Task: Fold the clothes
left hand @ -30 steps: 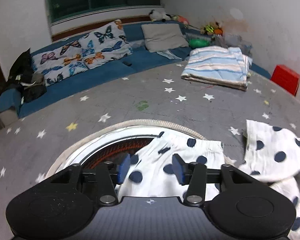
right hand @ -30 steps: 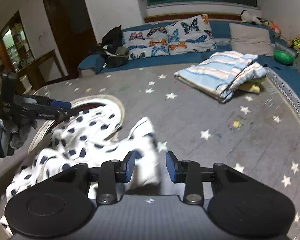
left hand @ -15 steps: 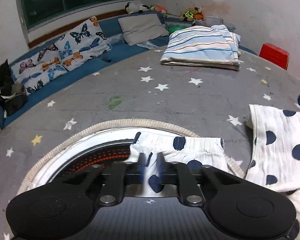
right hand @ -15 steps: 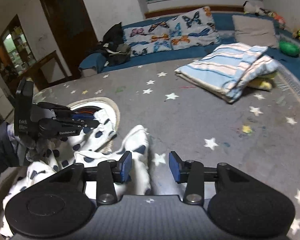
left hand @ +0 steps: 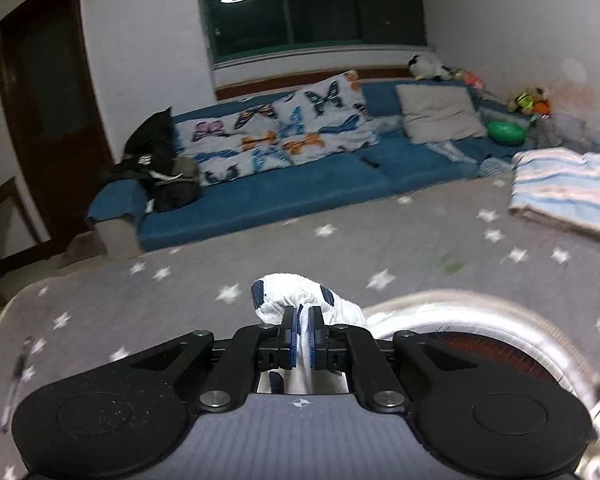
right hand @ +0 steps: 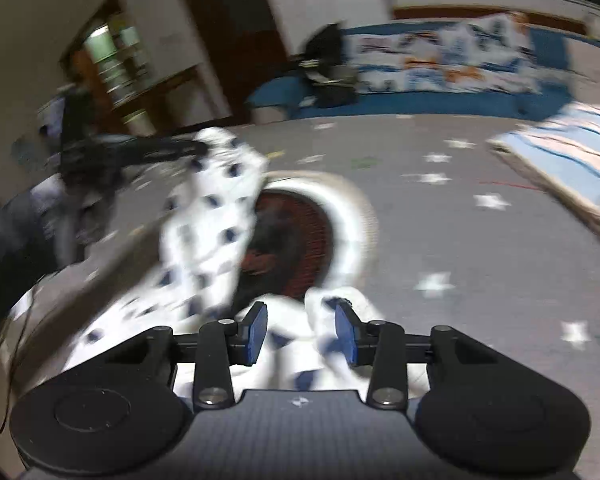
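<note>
On the grey star-print mat [left hand: 340,240], near its left edge, my left gripper [left hand: 300,330] has its blue pads nearly together w/ a bunched fold of the white polka-dot garment [right hand: 204,216] pinched between them. From the right wrist view the cloth hangs stretched from that gripper down toward the mat's near edge, crossing a round basket [right hand: 352,208] w/ a dark red inside. My right gripper [right hand: 301,330] is wide open, nothing clamped; a loose end of the garment sits between and just under its pads. Progress, my read: garment is lifted and crumpled, not flat, no neat fold visible, so most folding is left. A striped blanket [left hand: 564,188] lies folded by the mat's far right edge, well apart. Right view is blurry.
</note>
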